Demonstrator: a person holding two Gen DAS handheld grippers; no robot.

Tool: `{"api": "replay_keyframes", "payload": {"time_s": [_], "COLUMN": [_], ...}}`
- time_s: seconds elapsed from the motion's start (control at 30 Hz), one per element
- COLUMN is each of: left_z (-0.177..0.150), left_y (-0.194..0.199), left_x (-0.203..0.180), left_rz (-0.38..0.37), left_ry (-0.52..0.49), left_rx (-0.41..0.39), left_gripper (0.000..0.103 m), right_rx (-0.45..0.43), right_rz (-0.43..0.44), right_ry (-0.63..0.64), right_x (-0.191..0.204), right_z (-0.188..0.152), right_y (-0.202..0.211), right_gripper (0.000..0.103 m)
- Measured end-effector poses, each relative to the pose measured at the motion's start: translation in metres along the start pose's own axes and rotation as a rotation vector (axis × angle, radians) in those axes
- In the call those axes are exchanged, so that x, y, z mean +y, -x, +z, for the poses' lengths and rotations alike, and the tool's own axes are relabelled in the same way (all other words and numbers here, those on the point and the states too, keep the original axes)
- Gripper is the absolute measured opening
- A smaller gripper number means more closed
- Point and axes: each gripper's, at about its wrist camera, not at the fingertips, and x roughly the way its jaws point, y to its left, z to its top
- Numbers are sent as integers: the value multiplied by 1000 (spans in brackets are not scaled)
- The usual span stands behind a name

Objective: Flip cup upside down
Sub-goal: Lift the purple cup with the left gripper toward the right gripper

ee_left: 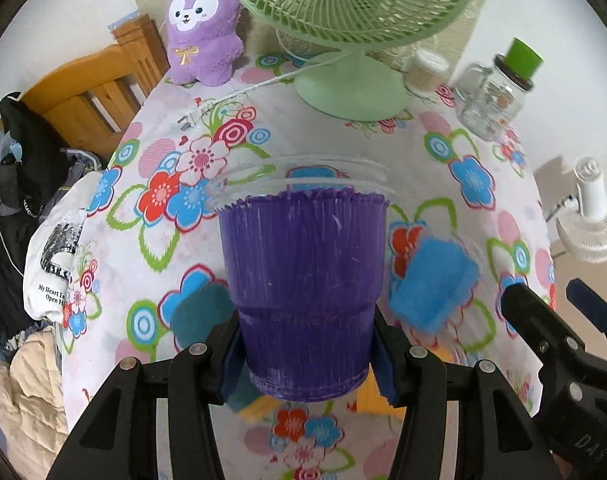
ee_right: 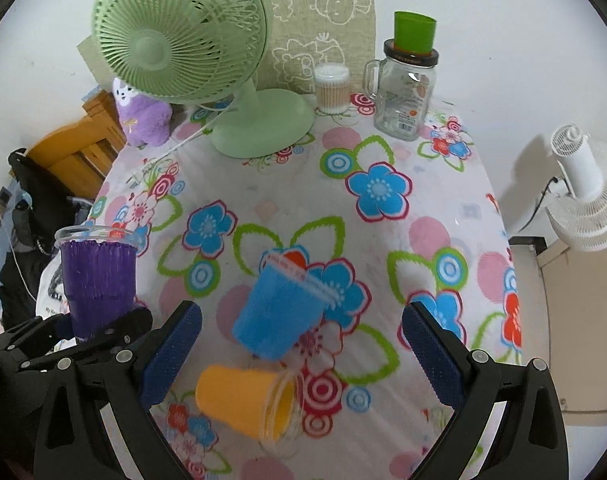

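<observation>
Big floral-print tablecloth [ee_right: 383,240] fills the scene, with the pale green desk fan [ee_right: 207,60] standing at its back. Left gripper [ee_left: 305,344] is clamped on the purple ribbed plastic cup [ee_left: 303,280], held upright, mouth up, above the cloth's left edge. Right gripper [ee_right: 299,352] spread wide, gripping nothing. Between its fingers lie the blue plastic cup [ee_right: 279,312] and, nearer, the yellow plastic cup [ee_right: 243,404], both on their sides.

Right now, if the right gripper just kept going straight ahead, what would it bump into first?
Most likely the blue cup. The right gripper is open, and that cup lies tipped on the flowered tablecloth right between its fingers, ahead of them. The yellow cup lies nearer but lower, so depth is hard to judge.
</observation>
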Motion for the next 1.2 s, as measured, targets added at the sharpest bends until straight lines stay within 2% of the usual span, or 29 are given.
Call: {"api": "replay_keyframes", "payload": {"time_s": [0.27, 0.47, 0.83, 1.2], "left_z": [-34, -63, -111, -148], "left_y": [21, 24, 4, -25], "left_x": [0, -5, -16, -27], "left_rz": [-13, -28, -48, -58], "left_ry": [-48, -79, -94, -94], "left_rx": [-26, -16, 35, 98], "left_gripper": [55, 55, 55, 55], "right_rx": [-24, -21, 12, 71], "right_rz": [-2, 5, -2, -16], "right_ry": [-17, -16, -11, 6], "right_x": [1, 3, -7, -16], "right_z": [-32, -59, -108, -137], "right_y": [26, 33, 30, 17], "right_gripper": [101, 101, 101, 101]}}
